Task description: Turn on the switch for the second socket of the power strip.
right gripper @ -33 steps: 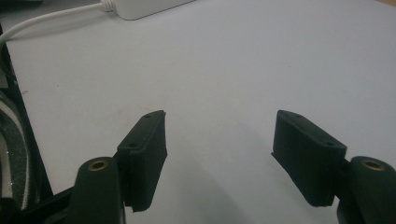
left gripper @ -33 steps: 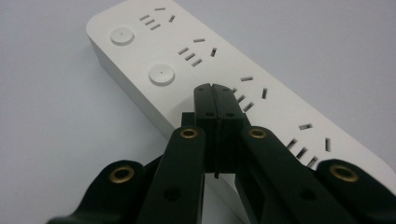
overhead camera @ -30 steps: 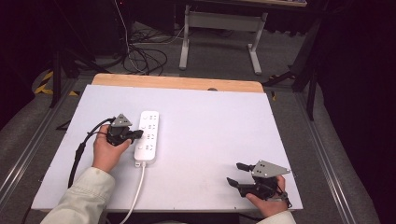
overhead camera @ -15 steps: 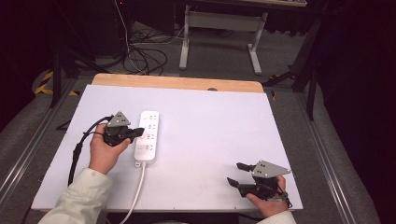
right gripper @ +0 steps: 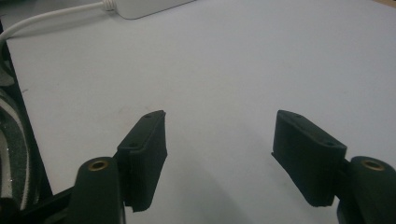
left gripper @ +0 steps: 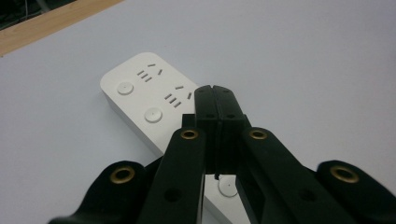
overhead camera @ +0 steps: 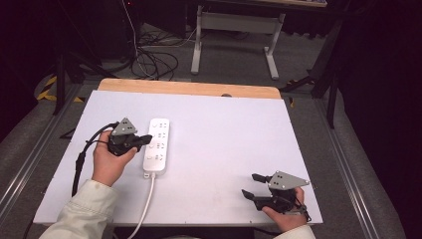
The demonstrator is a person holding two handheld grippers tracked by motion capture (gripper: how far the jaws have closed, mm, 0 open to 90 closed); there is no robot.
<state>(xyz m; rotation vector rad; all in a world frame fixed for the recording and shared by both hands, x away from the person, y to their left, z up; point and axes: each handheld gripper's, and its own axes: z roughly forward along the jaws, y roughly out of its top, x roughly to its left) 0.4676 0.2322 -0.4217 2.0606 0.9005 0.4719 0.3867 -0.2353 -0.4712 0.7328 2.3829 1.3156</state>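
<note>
A white power strip (overhead camera: 157,145) lies lengthwise on the white table top (overhead camera: 219,134), its white cord (overhead camera: 144,209) running off the near edge. My left gripper (overhead camera: 147,139) is shut, jaws pressed together with nothing between them, its tips over the strip's left side. In the left gripper view the closed left gripper (left gripper: 215,91) hovers above the power strip (left gripper: 144,95) among its sockets and round buttons. My right gripper (overhead camera: 253,185) rests open near the front right corner. The right gripper (right gripper: 219,140) has bare table between its jaws; the strip's end (right gripper: 144,5) is far off.
A wooden strip (overhead camera: 189,87) edges the far side of the table. Beyond it the floor carries tangled cables (overhead camera: 154,59) and a grey table frame (overhead camera: 234,35). Metal rails run along both sides of the table. A black cable (overhead camera: 82,159) trails from the left gripper.
The left gripper has edged slightly toward the power strip, tips now over its left side. The right gripper has stayed put.
</note>
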